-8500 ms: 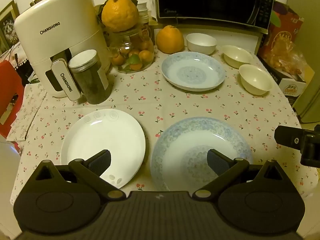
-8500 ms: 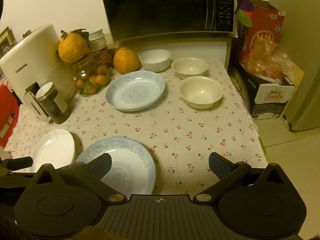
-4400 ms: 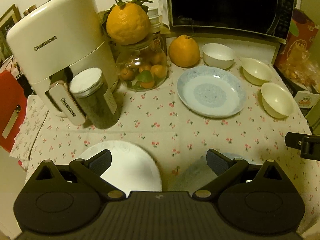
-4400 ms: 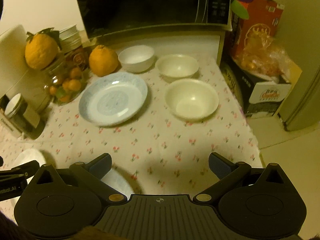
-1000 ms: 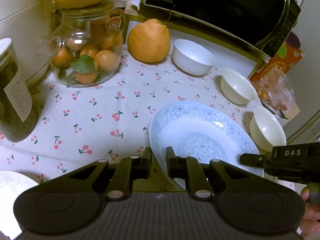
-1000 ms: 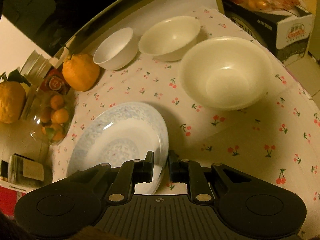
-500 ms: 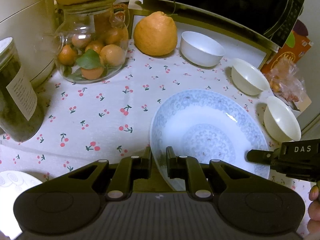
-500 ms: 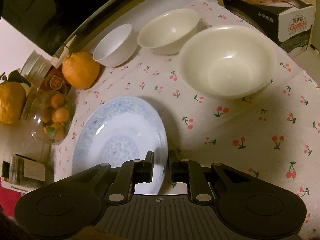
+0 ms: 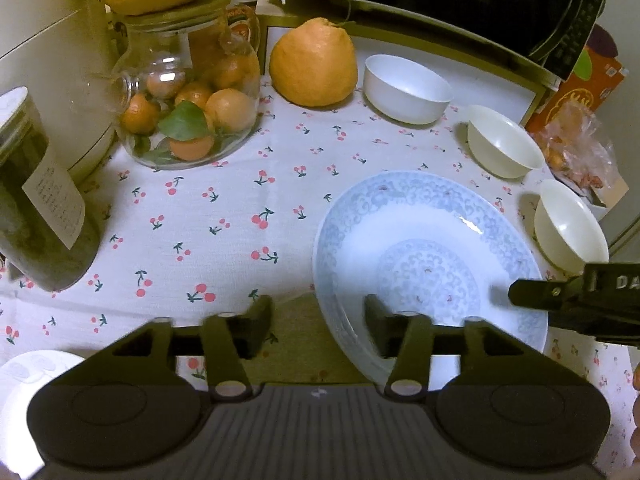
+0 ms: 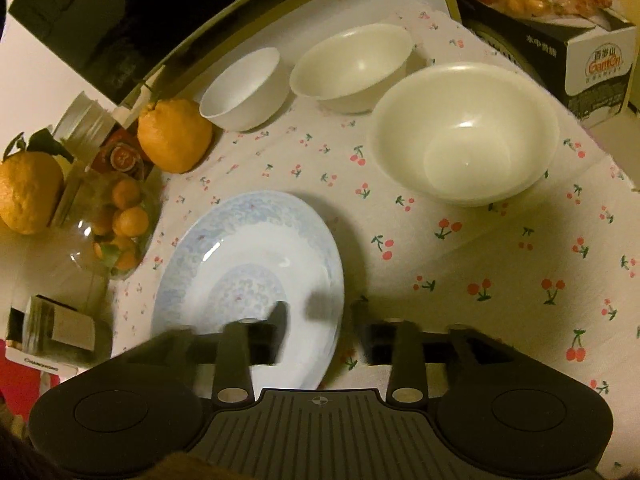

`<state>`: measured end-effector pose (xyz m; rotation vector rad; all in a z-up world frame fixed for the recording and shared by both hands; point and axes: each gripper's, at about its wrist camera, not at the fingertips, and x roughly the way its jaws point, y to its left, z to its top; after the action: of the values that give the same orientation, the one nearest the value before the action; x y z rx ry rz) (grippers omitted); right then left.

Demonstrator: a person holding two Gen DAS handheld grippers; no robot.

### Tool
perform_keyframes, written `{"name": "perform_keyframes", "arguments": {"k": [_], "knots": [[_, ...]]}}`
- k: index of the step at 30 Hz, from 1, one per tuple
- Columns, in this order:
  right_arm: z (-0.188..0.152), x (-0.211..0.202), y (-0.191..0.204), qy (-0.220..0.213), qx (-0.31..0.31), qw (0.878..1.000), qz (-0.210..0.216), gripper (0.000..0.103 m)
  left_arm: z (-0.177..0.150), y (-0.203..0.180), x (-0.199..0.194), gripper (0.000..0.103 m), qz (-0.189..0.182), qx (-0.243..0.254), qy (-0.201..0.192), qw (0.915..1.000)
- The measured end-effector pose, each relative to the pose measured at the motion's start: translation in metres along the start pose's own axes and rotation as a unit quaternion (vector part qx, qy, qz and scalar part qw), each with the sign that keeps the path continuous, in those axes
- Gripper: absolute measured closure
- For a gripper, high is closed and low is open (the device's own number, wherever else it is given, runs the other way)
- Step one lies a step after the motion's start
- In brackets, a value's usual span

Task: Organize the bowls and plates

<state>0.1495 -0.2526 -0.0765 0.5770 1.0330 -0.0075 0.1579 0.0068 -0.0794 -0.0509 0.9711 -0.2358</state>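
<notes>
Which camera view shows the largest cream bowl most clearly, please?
The right wrist view: the largest cream bowl sits near the centre, with its whole rim and inside visible. In the left wrist view it is small, near the right edge, above the right claw.

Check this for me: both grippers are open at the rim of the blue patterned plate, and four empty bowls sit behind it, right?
Not four: three bowls sit behind the blue patterned plate, as the right wrist view shows. The rest holds: left gripper and right gripper are open at its rim.

Both wrist views low, close, facing table rear; share blue plate [image 9: 420, 240] [image 10: 248, 256].
</notes>
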Motion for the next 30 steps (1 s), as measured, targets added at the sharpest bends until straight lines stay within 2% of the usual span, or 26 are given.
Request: {"name": "perform_keyframes", "arguments": {"k": [1, 8, 11, 20, 30], "knots": [[0.000, -0.003, 0.001, -0.004, -0.005, 1.000, -0.002, 0.037, 0.000, 0.000, -0.002, 0.046, 0.000, 0.003, -0.001, 1.0000], [-0.005, -0.019, 0.005, -0.003, -0.024, 1.000, 0.001, 0.019, -0.002, -0.006, -0.022, 0.013, -0.006, 0.034, -0.005, 0.9994], [-0.010, -0.028, 0.007, -0.003, -0.028, 1.000, 0.006, 0.015, -0.007, -0.007, -0.032, 0.008, -0.015, 0.042, -0.002, 0.9990], [-0.031, -0.055, 0.014, -0.004, -0.057, 0.998, 0.012, 0.011, -0.021, -0.001, -0.063, 0.003, -0.039, 0.046, -0.005, 0.9982], [-0.055, -0.074, 0.007, 0.013, -0.112, 0.993, 0.018, 0.009, -0.044, 0.011, -0.083, 0.002, -0.056, 0.110, -0.023, 0.9921]]}}
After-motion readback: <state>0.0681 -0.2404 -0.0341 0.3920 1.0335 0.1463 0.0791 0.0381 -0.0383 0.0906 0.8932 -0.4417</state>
